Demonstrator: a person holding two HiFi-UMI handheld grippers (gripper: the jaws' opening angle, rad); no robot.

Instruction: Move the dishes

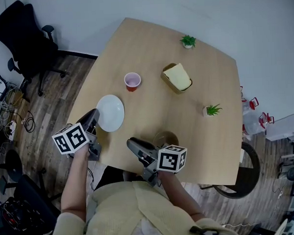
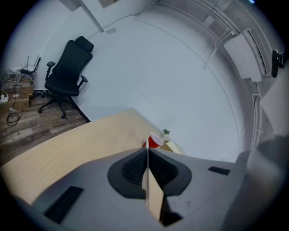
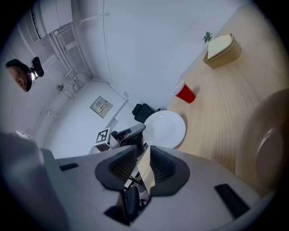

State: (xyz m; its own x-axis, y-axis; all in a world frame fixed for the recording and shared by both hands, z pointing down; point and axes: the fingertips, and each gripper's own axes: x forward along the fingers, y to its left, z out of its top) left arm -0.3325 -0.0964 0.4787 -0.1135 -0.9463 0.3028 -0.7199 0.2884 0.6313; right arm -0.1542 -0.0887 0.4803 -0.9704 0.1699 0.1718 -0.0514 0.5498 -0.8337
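Person: pale yellow short-sleeved top (image 1: 123,211) of loose, creased fabric. The sleeve (image 1: 63,229) ends above the elbow and the forearms are bare.

Left gripper (image 1: 94,113): dark grey body. It carries a white cube (image 1: 70,138) with black square markers on each visible face.

Right gripper (image 1: 130,141): same build, with a matching marker cube (image 1: 171,159).

Left gripper view: the housing (image 2: 90,198) is smooth light grey with dark rectangular slots (image 2: 63,204). The fingers (image 2: 132,168) are black with ribbed pads.

Right gripper view: the same grey shell (image 3: 194,189), a dark rectangular recess (image 3: 230,200) and black ribbed fingers (image 3: 118,168). A narrow tan strip (image 3: 146,173) runs between the pads.
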